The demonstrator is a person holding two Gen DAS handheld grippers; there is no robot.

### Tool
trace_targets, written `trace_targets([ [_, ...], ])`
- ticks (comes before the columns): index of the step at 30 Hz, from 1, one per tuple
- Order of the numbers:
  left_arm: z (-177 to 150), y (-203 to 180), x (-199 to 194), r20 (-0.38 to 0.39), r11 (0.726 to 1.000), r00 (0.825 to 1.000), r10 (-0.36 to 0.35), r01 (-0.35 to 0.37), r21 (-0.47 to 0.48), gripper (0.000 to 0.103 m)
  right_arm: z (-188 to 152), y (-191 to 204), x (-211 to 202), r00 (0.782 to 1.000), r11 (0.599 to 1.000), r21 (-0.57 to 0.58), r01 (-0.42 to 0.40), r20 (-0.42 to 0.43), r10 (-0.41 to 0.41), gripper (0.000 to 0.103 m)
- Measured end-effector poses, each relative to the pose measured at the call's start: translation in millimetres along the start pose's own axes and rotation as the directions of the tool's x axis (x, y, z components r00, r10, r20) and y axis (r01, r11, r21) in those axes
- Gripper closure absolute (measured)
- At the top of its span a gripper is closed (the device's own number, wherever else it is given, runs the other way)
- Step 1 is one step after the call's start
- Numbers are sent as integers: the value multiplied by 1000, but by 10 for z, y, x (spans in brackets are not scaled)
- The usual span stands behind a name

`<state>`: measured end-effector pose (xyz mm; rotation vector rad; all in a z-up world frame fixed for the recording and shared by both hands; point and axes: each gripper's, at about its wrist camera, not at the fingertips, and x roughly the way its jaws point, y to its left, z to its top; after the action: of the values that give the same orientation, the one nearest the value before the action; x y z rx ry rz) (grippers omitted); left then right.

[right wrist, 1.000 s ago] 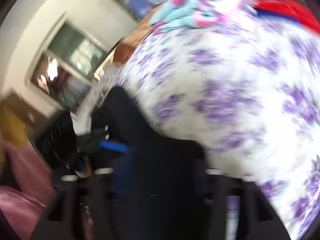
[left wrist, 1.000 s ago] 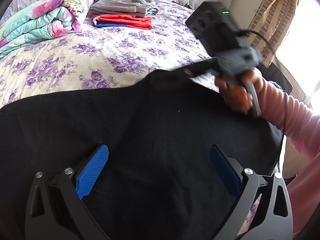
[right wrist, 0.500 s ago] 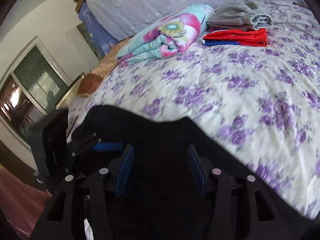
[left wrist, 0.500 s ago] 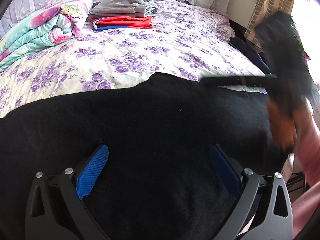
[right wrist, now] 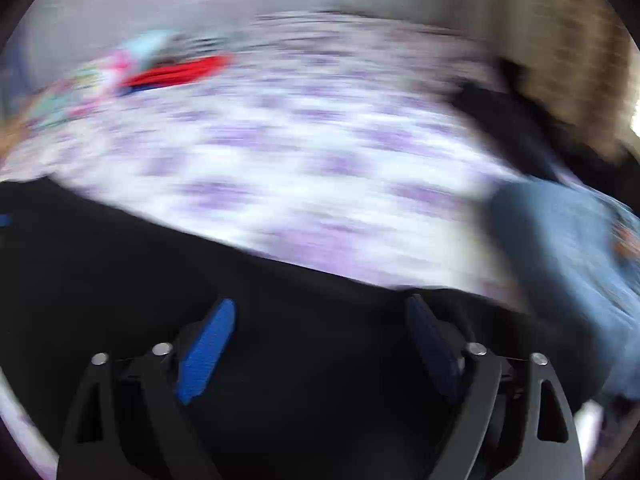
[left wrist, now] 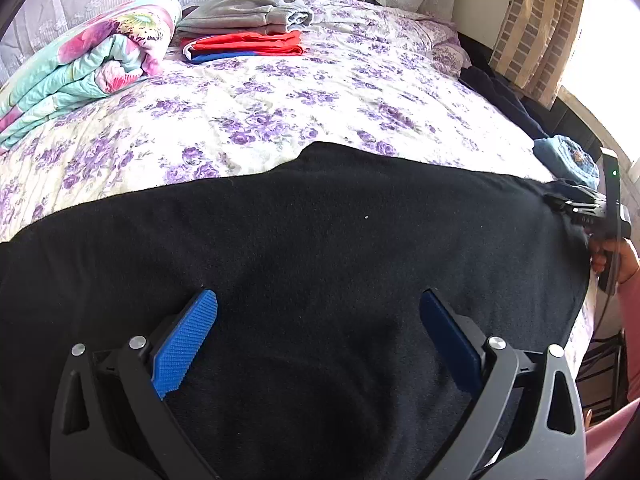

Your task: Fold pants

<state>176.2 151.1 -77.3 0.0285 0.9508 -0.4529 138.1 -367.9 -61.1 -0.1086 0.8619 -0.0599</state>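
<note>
Black pants point(left wrist: 320, 248) lie spread flat across the near part of the bed; they also fill the lower part of the blurred right wrist view point(right wrist: 280, 320). My left gripper point(left wrist: 318, 308) is open and empty, just above the middle of the pants. My right gripper point(right wrist: 320, 320) is open and empty over the pants' right end, and it also shows at the right edge of the left wrist view point(left wrist: 592, 210).
The bed has a purple floral sheet point(left wrist: 320, 92). A folded floral quilt point(left wrist: 80, 68) lies at the far left. Folded grey, red and blue clothes point(left wrist: 244, 28) lie at the back. Blue jeans point(left wrist: 568, 156) and dark clothes point(left wrist: 496, 92) lie at the right edge.
My right gripper let go of the pants, opened and swung to the pants' right end. The lifted fold now lies flat. The left gripper stayed open over the pants.
</note>
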Motion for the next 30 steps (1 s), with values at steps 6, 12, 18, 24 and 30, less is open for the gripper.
trace_targets([
  [6,29,-85,-13,-19,997,997,81,-81,-3,4,-155,-229,-474,993,988,156,7,113,-25,34],
  [12,-61,-837,-291,71,994,992,-108,107,22,5,-357,896,-873,949,975,-93,-203,225,219,35],
  [18,-614,-1217,31,35,985,996,77,-82,154,4,-836,942,-702,978,985,-127,-117,157,136,17],
  [24,-686,-1010,-332,-18,994,1000,1,1,106,5,-1011,565,-852,967,977,13,-212,148,208,18],
  [30,-336,-379,-655,105,965,959,262,-262,-18,5,-631,1088,-1041,903,942,-37,-335,272,332,17],
])
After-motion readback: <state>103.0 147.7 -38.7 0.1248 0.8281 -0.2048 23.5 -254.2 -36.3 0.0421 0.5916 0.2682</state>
